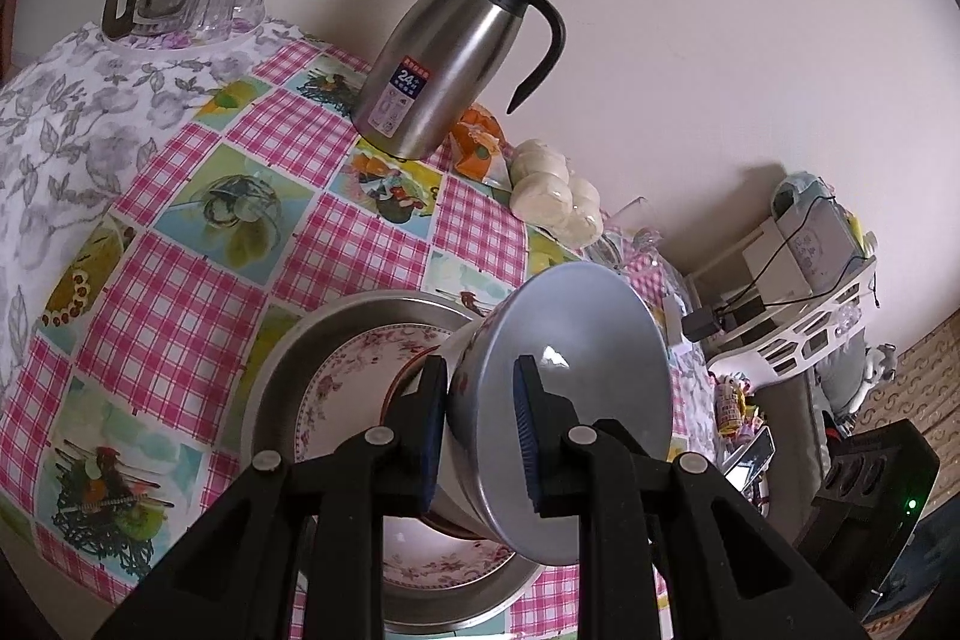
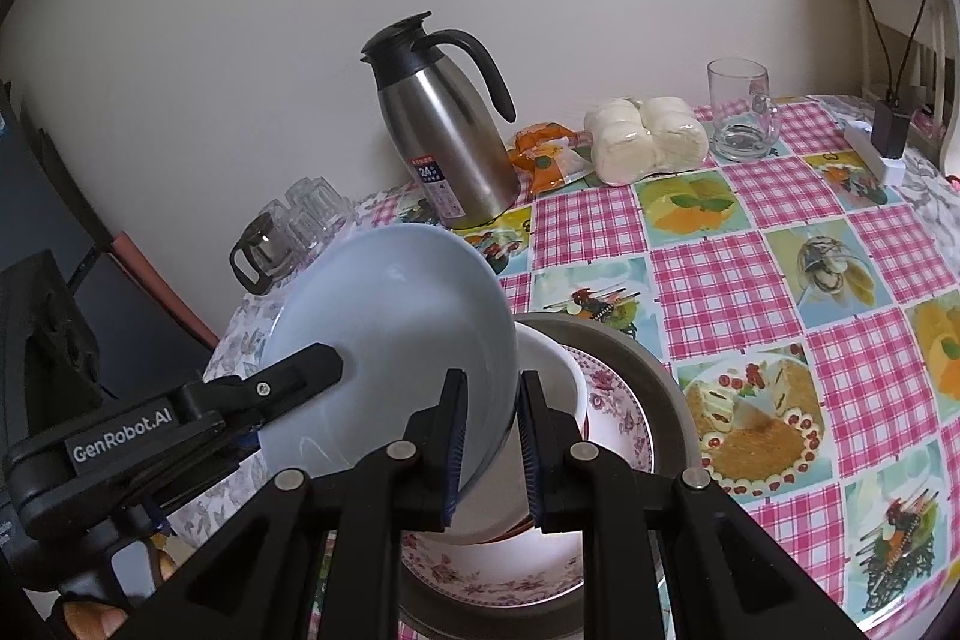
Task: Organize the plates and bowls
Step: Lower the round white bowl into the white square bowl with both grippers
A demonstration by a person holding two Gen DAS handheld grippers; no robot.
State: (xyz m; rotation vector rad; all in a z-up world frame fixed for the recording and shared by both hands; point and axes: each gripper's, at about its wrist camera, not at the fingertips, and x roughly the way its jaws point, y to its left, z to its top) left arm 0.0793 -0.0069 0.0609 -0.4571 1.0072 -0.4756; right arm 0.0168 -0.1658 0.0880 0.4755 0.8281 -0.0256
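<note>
Apparently white bowl (image 2: 552,388) behind blue bowl (image 2: 390,340).

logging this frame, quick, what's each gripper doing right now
Left gripper: shut on the rim of the blue bowl.
Right gripper: fingers straddle the same bowl's rim; cannot tell if clamped.

Pale blue bowl (image 2: 384,334), pink-flowered plate (image 1: 360,370), pink-checked tablecloth (image 2: 750,280), silver-and-black jug (image 1: 456,46).

Left gripper (image 1: 480,436) jaws closed around something, right gripper (image 2: 491,451) likewise.
</note>
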